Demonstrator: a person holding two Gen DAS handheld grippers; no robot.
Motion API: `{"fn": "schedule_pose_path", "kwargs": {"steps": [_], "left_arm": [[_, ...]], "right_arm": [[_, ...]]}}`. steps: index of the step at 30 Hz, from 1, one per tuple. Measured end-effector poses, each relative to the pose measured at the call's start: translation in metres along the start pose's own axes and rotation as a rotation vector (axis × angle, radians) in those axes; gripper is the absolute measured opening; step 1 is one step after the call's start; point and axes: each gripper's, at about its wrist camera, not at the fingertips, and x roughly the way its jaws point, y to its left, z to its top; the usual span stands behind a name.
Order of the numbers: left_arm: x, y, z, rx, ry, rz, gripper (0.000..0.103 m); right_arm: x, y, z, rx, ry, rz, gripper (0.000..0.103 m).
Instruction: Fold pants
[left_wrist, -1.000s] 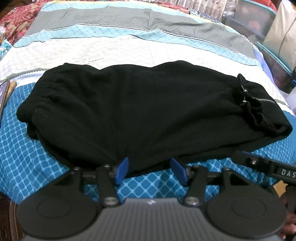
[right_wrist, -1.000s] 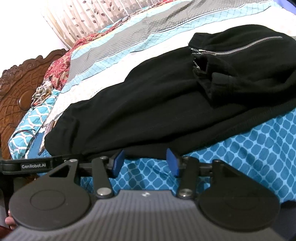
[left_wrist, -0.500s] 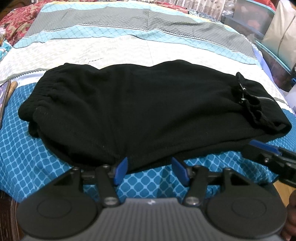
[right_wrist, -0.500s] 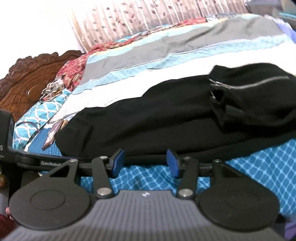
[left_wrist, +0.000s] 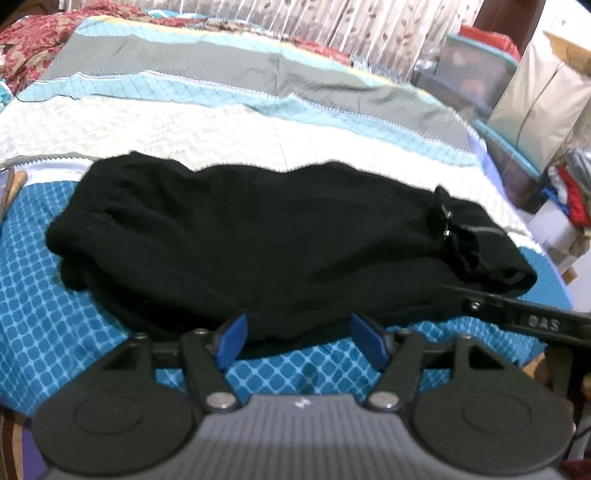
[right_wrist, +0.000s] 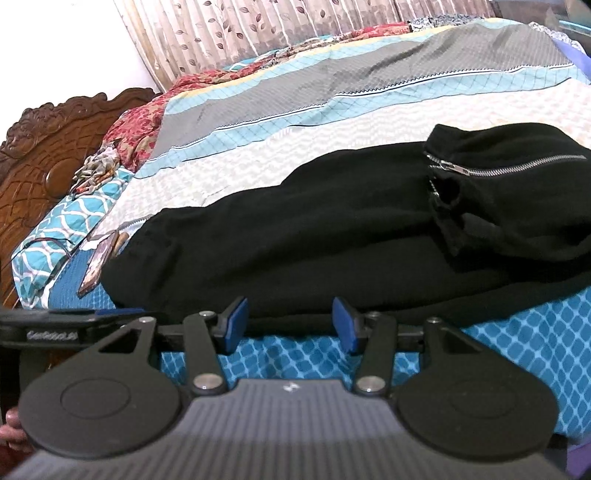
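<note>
Black pants lie folded in a wide bundle across the bed, with a zipped cuff on top at the right end. They also show in the right wrist view, zipper at the upper right. My left gripper is open and empty, its blue pads just short of the pants' near edge. My right gripper is open and empty, also at the near edge. Each gripper shows at the side of the other's view.
The bed has a blue patterned cover and striped sheet. A carved wooden headboard stands at the left. A phone-like object lies by the pants' left end. Storage boxes stand beyond the bed's right side.
Both grippers have drawn back and tilted up a little from the pants' near edge, staying open. The pants have not moved.
</note>
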Motion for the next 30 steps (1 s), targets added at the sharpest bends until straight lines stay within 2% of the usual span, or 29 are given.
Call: {"fn": "schedule_pose_path", "kwargs": {"steps": [4, 11, 19, 22, 24, 26, 30], "left_arm": [[-0.016, 0.022, 0.002, -0.043, -0.051, -0.023, 0.08], [-0.037, 0.075, 0.004, -0.184, -0.11, -0.018, 0.084], [-0.034, 0.129, 0.004, -0.341, -0.102, 0.019, 0.085], [-0.033, 0.137, 0.003, -0.366, -0.099, 0.036, 0.085], [-0.033, 0.141, 0.004, -0.378, -0.099, 0.039, 0.091], [-0.032, 0.143, 0.005, -0.389, -0.101, 0.037, 0.093], [-0.029, 0.15, 0.005, -0.416, -0.095, 0.03, 0.093]], "right_arm": [[0.01, 0.006, 0.01, -0.001, 0.014, 0.001, 0.053], [0.036, 0.031, 0.018, -0.053, 0.051, 0.005, 0.053], [0.055, 0.055, 0.018, -0.134, 0.102, 0.018, 0.053], [0.061, 0.061, 0.022, -0.147, 0.107, 0.022, 0.053], [0.066, 0.065, 0.024, -0.149, 0.113, 0.026, 0.053], [0.071, 0.068, 0.023, -0.155, 0.127, 0.027, 0.053], [0.086, 0.069, 0.014, -0.165, 0.205, -0.006, 0.053]]}}
